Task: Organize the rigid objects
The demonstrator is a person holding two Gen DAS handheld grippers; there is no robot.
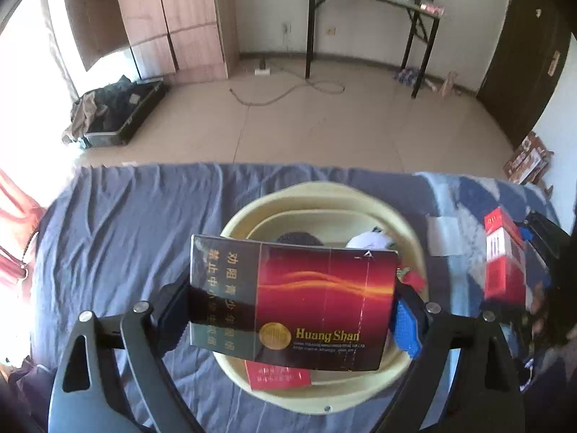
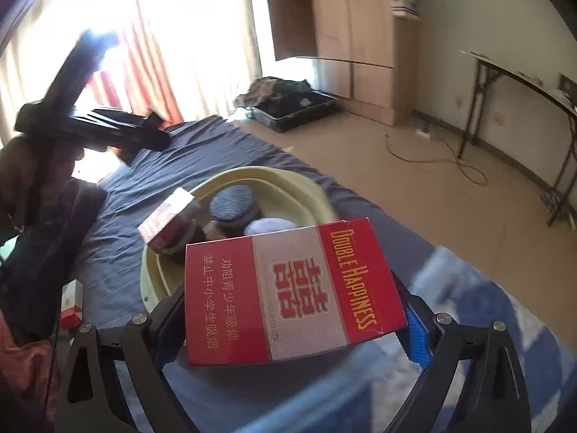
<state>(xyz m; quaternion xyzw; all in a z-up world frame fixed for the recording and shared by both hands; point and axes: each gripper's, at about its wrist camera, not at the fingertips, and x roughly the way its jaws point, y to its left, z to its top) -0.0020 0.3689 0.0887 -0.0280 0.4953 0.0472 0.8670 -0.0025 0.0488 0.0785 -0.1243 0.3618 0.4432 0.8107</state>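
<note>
Cream basin (image 1: 414, 223) sits on the blue bedsheet (image 1: 126, 234) and serves as the reference for everything else. Directly above its middle, in the left wrist view, the left gripper (image 1: 292, 306) has its jaws spread wide and pressed against the two short ends of a dark red Huang Shan box (image 1: 306, 299), which is held flat with its printed face up. Inside the basin, partly hidden under that box, lie a dark round lid (image 1: 299, 238), a white object (image 1: 368, 241) and, at the near rim, a small red packet (image 1: 277, 375). To the basin's right, the left view shows a blurred red-and-white carton (image 1: 501, 259) in the other tool. In the right wrist view, the right gripper (image 2: 292, 310) is likewise set wide, its pads clamping the ends of a red and white Double Happiness box (image 2: 288, 296), held just on the near side of the basin (image 2: 252, 176) and slightly tilted. Beyond it in the basin, a dark jar (image 2: 234, 209) stands. Left of the basin, a small red-and-white pack (image 2: 72, 303) rests on the sheet.
</note>
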